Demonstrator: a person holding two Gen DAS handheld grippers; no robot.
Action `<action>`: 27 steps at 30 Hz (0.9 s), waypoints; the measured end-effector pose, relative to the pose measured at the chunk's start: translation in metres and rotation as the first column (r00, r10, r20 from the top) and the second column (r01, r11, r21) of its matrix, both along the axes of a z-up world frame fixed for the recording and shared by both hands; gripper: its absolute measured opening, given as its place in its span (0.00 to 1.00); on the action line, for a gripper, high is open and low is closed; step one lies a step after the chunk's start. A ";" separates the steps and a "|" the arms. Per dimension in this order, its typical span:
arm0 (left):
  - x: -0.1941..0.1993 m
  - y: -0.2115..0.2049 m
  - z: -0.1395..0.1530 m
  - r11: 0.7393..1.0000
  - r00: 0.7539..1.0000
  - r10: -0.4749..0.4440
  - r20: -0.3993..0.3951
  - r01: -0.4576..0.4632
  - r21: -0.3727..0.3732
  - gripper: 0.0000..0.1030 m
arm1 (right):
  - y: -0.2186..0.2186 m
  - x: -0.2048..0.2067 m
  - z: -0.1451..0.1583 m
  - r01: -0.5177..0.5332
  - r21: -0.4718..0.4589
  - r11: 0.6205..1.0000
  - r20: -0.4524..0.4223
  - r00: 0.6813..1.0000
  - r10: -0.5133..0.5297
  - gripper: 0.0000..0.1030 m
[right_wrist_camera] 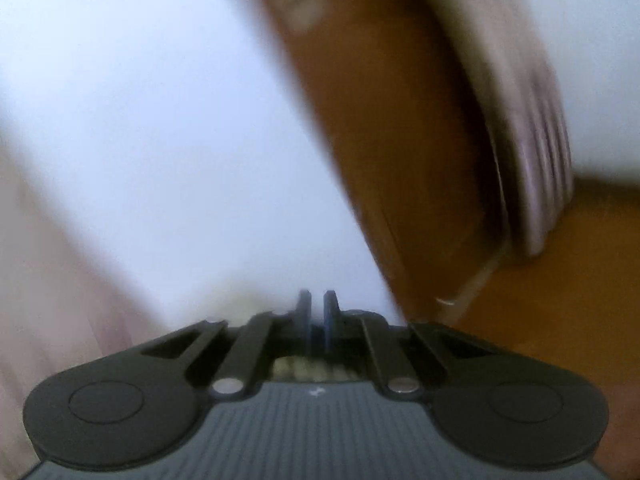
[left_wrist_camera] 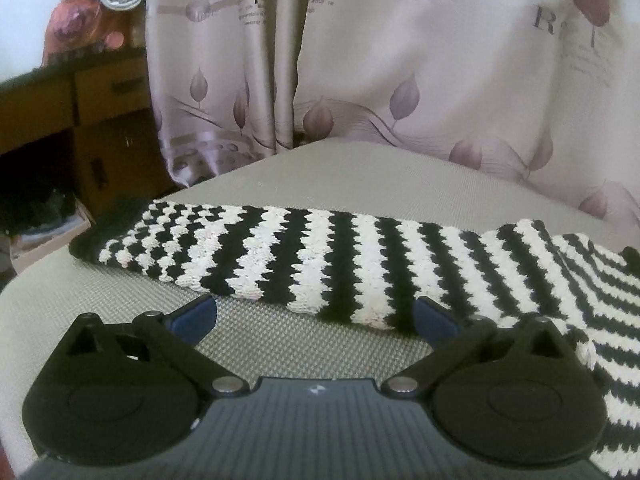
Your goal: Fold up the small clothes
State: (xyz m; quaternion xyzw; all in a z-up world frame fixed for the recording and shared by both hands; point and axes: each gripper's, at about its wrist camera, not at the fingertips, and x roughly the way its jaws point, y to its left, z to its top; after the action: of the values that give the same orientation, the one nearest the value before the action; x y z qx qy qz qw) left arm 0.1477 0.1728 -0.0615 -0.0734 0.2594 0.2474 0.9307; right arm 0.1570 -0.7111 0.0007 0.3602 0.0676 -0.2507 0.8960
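A black-and-white striped knitted garment (left_wrist_camera: 320, 264) lies across the grey woven table (left_wrist_camera: 304, 172) in the left wrist view, running from the left edge to the lower right. My left gripper (left_wrist_camera: 316, 316) is open, low over the table, its blue-padded fingertips just short of the garment's near edge. In the right wrist view, my right gripper (right_wrist_camera: 317, 308) is shut, its fingers almost touching with nothing seen between them. That view is blurred and points up at a white wall and brown wood. The garment is not in it.
A patterned pinkish curtain (left_wrist_camera: 400, 80) hangs right behind the table. A brown wooden desk with drawers (left_wrist_camera: 100, 96) stands at the left, with clutter below it. In the right wrist view a brown wooden frame (right_wrist_camera: 400, 140) and a blurred curtain fold (right_wrist_camera: 536, 152) show.
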 end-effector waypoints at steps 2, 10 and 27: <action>0.000 -0.002 -0.001 1.000 1.000 -0.004 -0.006 0.004 0.010 1.00 | -0.020 0.003 0.006 0.025 0.005 1.000 -0.096 0.995 -0.024 0.09; 0.002 -0.004 -0.001 1.000 0.999 -0.007 -0.033 0.008 0.026 1.00 | -0.035 -0.010 -0.075 -0.115 0.243 0.963 -0.269 0.946 0.180 0.65; 0.012 -0.022 -0.005 0.987 0.990 0.016 -0.139 0.006 0.159 1.00 | -0.021 0.008 -0.104 -0.079 0.372 0.925 0.180 0.984 0.011 0.07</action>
State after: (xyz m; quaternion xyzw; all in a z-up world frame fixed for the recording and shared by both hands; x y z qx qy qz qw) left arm 0.1597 0.1511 -0.0664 0.0177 0.3030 0.2742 0.9125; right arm 0.1648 -0.7323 -0.1035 0.5447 0.0439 -0.1798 0.8179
